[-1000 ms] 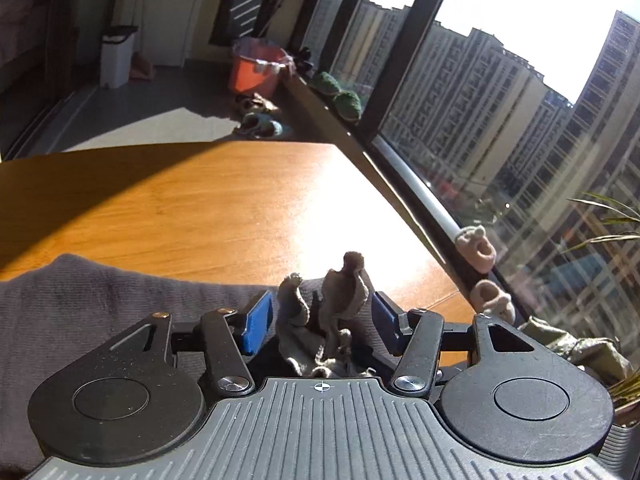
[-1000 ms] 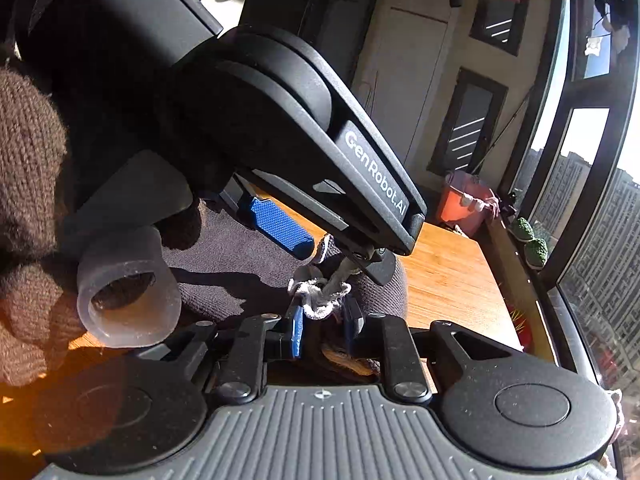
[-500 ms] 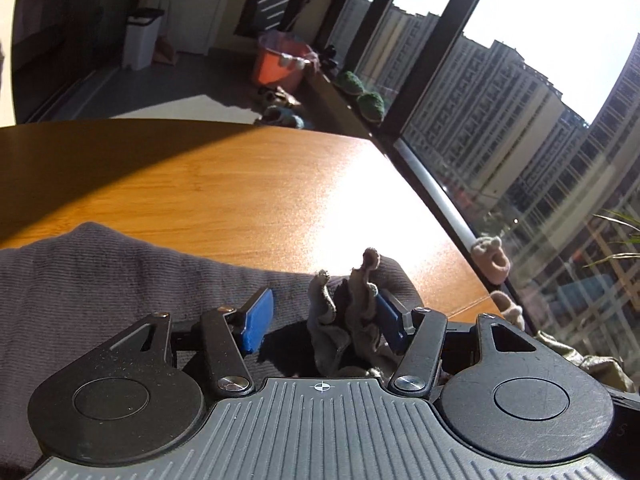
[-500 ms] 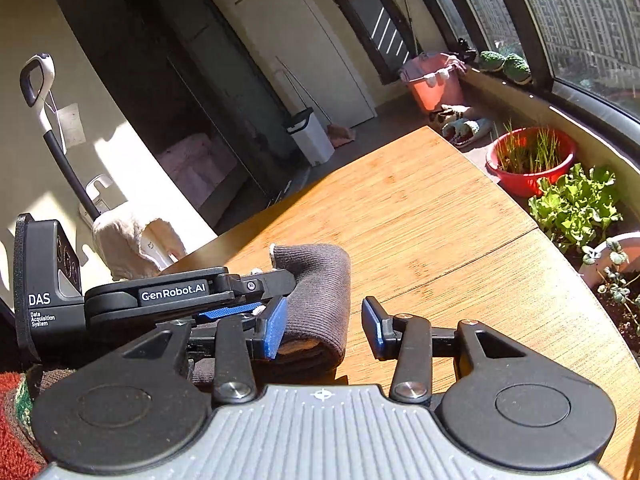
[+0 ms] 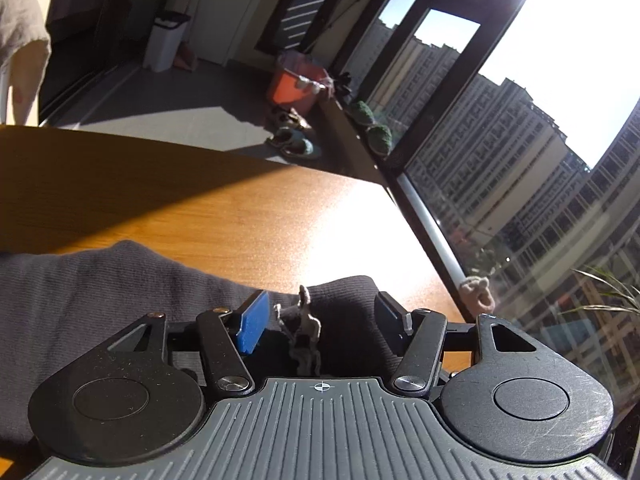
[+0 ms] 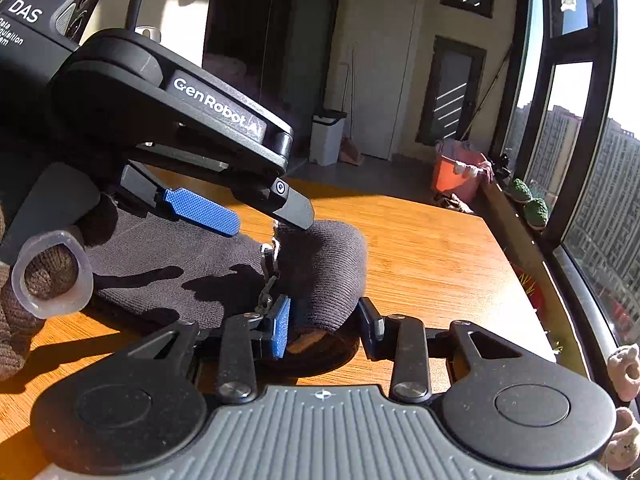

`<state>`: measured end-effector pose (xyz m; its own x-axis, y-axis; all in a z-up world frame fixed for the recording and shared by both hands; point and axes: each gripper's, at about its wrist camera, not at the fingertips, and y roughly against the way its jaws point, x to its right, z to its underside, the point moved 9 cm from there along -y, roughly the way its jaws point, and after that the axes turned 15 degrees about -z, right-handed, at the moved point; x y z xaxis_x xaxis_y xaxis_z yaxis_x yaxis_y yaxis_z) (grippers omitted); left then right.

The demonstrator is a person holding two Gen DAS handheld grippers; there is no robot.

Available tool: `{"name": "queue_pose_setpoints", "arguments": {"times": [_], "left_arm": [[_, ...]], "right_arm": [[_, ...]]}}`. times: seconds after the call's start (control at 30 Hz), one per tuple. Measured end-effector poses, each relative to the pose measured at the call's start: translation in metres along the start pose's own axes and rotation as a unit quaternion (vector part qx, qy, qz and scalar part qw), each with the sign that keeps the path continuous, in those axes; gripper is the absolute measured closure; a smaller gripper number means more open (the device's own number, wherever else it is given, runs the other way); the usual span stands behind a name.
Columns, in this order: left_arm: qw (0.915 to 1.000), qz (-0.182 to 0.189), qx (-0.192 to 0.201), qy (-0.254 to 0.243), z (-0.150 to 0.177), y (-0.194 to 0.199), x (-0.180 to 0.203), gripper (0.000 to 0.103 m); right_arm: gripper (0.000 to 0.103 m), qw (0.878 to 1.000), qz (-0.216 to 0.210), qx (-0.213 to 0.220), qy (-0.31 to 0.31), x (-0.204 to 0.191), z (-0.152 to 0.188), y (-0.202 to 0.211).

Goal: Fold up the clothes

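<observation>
Left wrist view: left gripper [image 5: 320,320] jaws spread wide, nothing pinched. Dark grey ribbed knit garment [image 5: 100,296] lies flat on the wooden table [image 5: 224,216], running under the gripper and off to its left; a rolled edge of it sits between the blue pads. A pale knotted drawstring [image 5: 302,328] stands up in the gap, touching neither pad as far as I can tell. Table ahead of the gripper is sunlit, glossy, fine-grained. Right wrist view: right gripper [image 6: 324,320] also parted, its blue textured left pad [image 6: 281,326] just beside the garment's folded end, right finger clear of it on the other side. The garment's [image 6: 320,264] rounded, thick fold bulges directly ahead, soft ribbed weave, deep shadow on it. Left gripper's body hangs above and to the left, one blue finger [image 6: 202,212] over the cloth. A gloved hand in brown knit [image 6: 12,320] at far left, with a clear soft ring around one fingertip. Judgement: the fold looks just laid and let go; best next to tuck the drawstring inside and press the bulky edge flat before any second fold, since loose knit springs back.
</observation>
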<state>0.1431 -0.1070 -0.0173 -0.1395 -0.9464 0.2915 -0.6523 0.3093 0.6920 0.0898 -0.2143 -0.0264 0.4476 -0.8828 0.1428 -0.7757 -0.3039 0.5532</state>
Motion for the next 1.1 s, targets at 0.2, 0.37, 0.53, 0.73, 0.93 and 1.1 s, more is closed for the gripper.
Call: {"name": "queue_pose_setpoints", "arguments": {"times": [0.2,0.37,0.53,0.73,0.93,1.1], "left_arm": [[0.9990,0.014,-0.042,0.008,0.014,-0.023,0.002,0.050],[0.9982,0.027,-0.045,0.031,0.013,-0.028,-0.013,0.048],[0.9968,0.025,-0.056,0.052,0.017,-0.032,-0.027,0.041],[0.9966,0.035,-0.049,0.055,0.017,-0.025,-0.028,0.038],[0.9991,0.038,-0.009,0.014,0.003,-0.008,0.000,0.037],[0.9996,0.017,-0.020,-0.012,0.016,-0.026,0.012,0.032]], "right_arm": [[0.068,0.993,0.033,-0.006,0.113,-0.031,-0.001,-0.007],[0.063,0.992,-0.076,0.038,-0.090,0.003,-0.002,0.011],[0.042,0.946,-0.140,0.057,-0.287,0.033,0.006,-0.003],[0.068,0.962,-0.125,0.043,-0.237,0.032,0.018,-0.008],[0.070,0.999,0.005,-0.002,0.036,0.003,0.005,-0.002],[0.069,0.992,0.041,-0.023,0.115,-0.012,0.002,-0.012]]}}
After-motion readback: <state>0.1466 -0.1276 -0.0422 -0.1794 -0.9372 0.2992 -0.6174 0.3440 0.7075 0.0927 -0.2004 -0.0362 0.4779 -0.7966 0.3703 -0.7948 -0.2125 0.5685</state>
